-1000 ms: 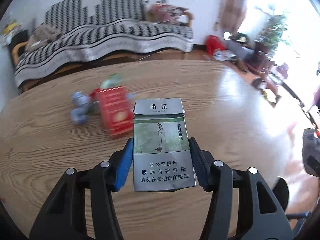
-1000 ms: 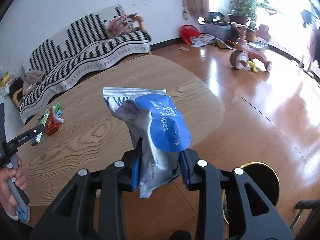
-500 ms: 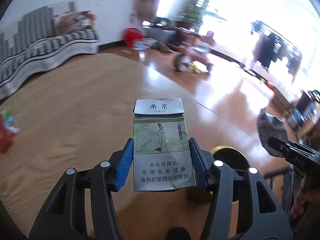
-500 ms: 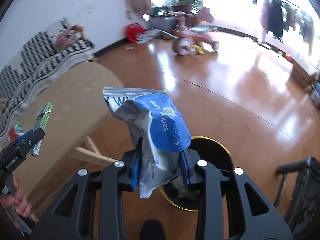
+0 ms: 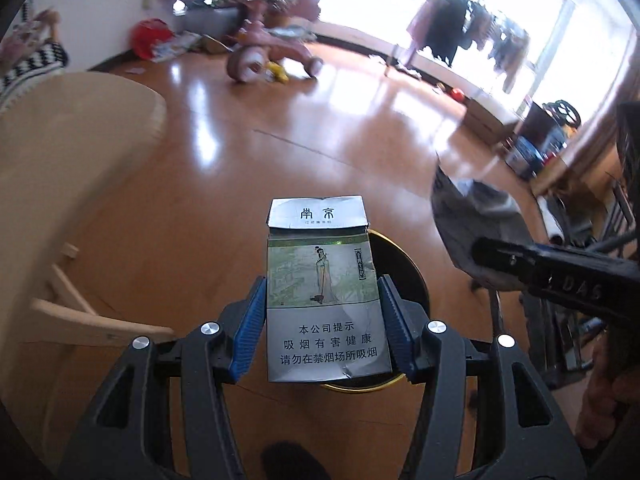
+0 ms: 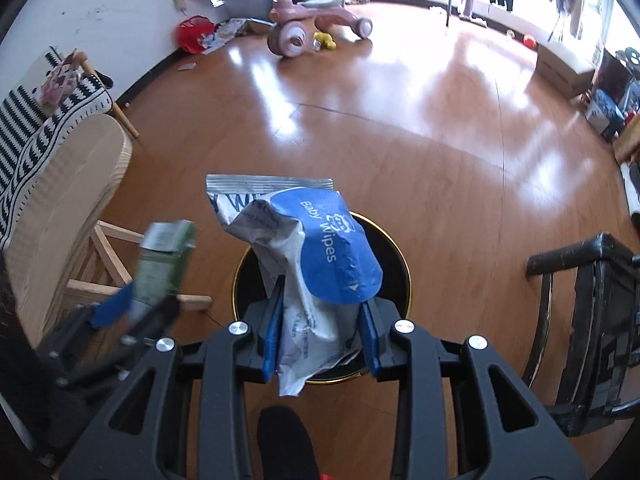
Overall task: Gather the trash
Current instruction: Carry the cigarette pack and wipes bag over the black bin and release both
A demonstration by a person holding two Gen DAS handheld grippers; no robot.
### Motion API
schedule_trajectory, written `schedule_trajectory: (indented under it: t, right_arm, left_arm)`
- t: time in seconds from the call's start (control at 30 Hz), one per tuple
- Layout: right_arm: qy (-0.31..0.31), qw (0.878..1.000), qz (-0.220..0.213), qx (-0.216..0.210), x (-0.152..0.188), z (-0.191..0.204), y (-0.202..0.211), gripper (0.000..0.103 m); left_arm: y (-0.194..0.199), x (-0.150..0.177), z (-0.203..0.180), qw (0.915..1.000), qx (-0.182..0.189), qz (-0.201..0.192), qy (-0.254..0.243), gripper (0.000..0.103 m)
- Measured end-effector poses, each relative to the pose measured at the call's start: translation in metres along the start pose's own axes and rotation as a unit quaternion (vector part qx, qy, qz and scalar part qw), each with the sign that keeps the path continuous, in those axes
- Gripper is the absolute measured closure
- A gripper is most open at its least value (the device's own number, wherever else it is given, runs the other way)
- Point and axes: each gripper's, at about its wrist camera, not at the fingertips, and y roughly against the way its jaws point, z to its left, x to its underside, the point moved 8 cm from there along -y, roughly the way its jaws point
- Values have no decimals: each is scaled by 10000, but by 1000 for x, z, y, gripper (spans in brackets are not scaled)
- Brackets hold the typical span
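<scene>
Left wrist view: a second ago we faced the desk (image 5: 80, 128); now both claws hang over the black bin (image 6: 396, 264). Left claw (image 5: 322, 328) clamped on the cigarette pack (image 5: 324, 304), right claw (image 6: 320, 336) on the wipes packet (image 6: 316, 264). Drop looks next.

A pink tricycle (image 6: 312, 20) stands on the glossy wooden floor (image 6: 420, 140) near the far wall, with a small yellow toy (image 6: 324, 40) just beside its front wheel. A red bag (image 6: 194, 34) lies by the wall. The round wooden desk (image 6: 68, 184) fills the left edge, a striped sofa (image 6: 36, 120) behind it. A black chair (image 6: 592, 320) stands on the right.
</scene>
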Motion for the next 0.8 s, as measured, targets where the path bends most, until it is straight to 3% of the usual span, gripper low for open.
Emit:
schedule_trajectory:
  t: [0.33,0.47,0.73,0.8]
  right_arm:
    - [-137,9998,127,91,1,-17,-12,70]
    - [-217,9996,182,78,1,-20,-14,70]
    - [-232,9994,255,38,1,-20,-21,69]
    - [-267,9993,267,3,0,-19,-21,59]
  left_arm:
    - [-58,11,-20,9982,317,484,-155,48]
    - [-67,14,-20,9979,324,540,-150,26]
    - [-66,12,-15,9982,241,552,-70,20]
    - [-59,9,-17,9984,221,513,-24,18]
